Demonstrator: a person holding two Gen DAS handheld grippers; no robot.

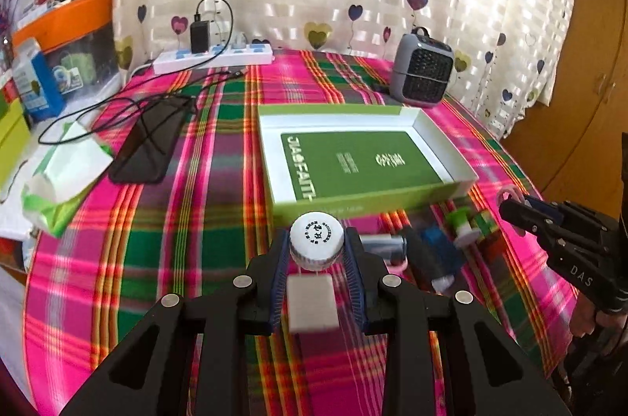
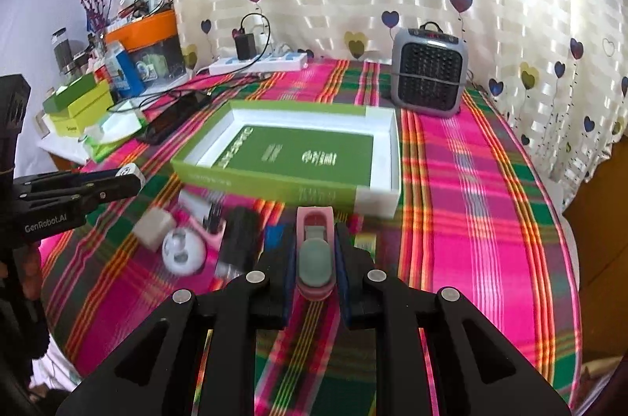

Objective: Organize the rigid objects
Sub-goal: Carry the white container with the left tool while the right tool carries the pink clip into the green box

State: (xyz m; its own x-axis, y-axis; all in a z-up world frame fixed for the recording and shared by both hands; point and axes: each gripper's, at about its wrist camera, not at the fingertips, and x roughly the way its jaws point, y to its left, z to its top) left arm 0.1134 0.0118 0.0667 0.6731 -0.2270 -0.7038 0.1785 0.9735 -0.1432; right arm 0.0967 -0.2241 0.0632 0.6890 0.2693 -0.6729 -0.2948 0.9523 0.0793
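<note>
Left hand-held gripper (image 1: 317,251), bottom centre of its own view: pads pinch a small white bottle (image 1: 316,245) by its ribbed cap, printed top facing the camera, above the plaid-covered counter (image 1: 157,239).

Right hand-held gripper (image 2: 314,251), bottom centre of its view: jaws pressed onto a pink clip (image 2: 314,251) with a grey-green middle part.

Open green tray box (image 2: 298,157) lies mid-frame, white inside, a green card flat on its floor.

Loose items in front of the box's near wall: a white round case (image 2: 183,251), a black block (image 2: 239,239), a white cube (image 2: 151,225). Blurred.

Grey heater (image 2: 429,70) stands upper right, beyond the box.
</note>
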